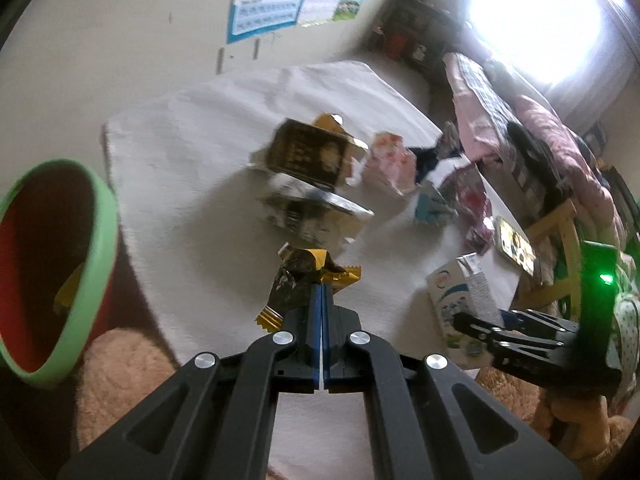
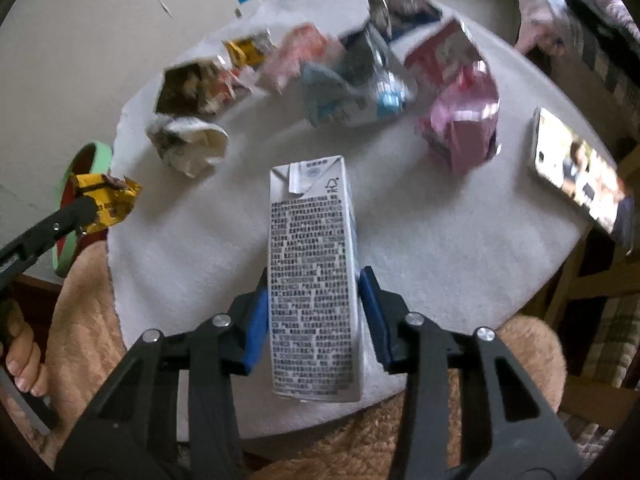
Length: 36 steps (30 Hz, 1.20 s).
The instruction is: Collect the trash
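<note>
My left gripper (image 1: 322, 292) is shut on a gold and black wrapper (image 1: 304, 276), held above the white table (image 1: 192, 184); the wrapper also shows in the right wrist view (image 2: 106, 200), close to the bin. The red bin with a green rim (image 1: 86, 264) stands at the left, a wrapper inside. My right gripper (image 2: 314, 280) has its blue pads on both sides of a white carton (image 2: 312, 272), which also shows in the left wrist view (image 1: 460, 296). Several crumpled wrappers lie further back: a dark gold box (image 1: 310, 152), a pink wrapper (image 2: 464, 128), a blue-white one (image 2: 352, 96).
A phone (image 2: 576, 172) with a lit screen lies at the table's right edge. A wooden chair (image 1: 556, 232) and bedding (image 1: 528, 120) stand to the right. A fuzzy peach cloth (image 2: 80, 292) lies at the table's near edge. A bright window is at the back right.
</note>
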Motion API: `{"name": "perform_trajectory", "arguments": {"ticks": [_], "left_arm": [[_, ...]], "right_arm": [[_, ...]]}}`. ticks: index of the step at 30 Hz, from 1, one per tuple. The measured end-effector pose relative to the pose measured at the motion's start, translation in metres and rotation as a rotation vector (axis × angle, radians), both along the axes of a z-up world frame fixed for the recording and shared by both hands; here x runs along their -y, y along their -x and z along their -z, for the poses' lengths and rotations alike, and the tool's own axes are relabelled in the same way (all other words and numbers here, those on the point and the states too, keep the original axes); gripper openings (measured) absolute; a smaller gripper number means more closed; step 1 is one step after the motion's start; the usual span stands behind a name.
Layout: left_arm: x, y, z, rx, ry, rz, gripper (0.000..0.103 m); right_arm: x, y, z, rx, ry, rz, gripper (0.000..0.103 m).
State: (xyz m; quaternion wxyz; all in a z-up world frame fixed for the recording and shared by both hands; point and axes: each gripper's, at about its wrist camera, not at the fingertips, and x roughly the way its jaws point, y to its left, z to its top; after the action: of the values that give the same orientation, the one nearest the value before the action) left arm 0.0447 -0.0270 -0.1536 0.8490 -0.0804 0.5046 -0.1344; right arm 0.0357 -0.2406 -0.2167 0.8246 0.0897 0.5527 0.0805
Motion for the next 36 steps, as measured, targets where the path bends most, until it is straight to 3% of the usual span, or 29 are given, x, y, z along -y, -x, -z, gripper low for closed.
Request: {"name": "perform_trajectory", "arguments": {"ticks": [7, 17, 25, 36], "left_arm": [[-0.025, 0.002, -0.023, 0.085, 0.001, -0.07, 0.0], [-0.073, 0.013, -0.054, 0.197, -0.029, -0.199, 0.0], [-0.105, 0.027, -0.069, 0.234, -0.04, -0.265, 0.0], [-0.123, 0.03, -0.073, 0.253, -0.044, -0.315, 0.0]], "right_arm": [[-0.026, 0.001, -0.042, 0.108, -0.035, -0.049, 0.041], [-0.097, -0.003, -0.105, 0.265, -0.047, -0.196, 0.041], [-0.134, 0.0, -0.127, 0.321, -0.065, -0.251, 0.041], [-0.146, 0.003, -0.136, 0.348, -0.059, -0.261, 0.041]]}}
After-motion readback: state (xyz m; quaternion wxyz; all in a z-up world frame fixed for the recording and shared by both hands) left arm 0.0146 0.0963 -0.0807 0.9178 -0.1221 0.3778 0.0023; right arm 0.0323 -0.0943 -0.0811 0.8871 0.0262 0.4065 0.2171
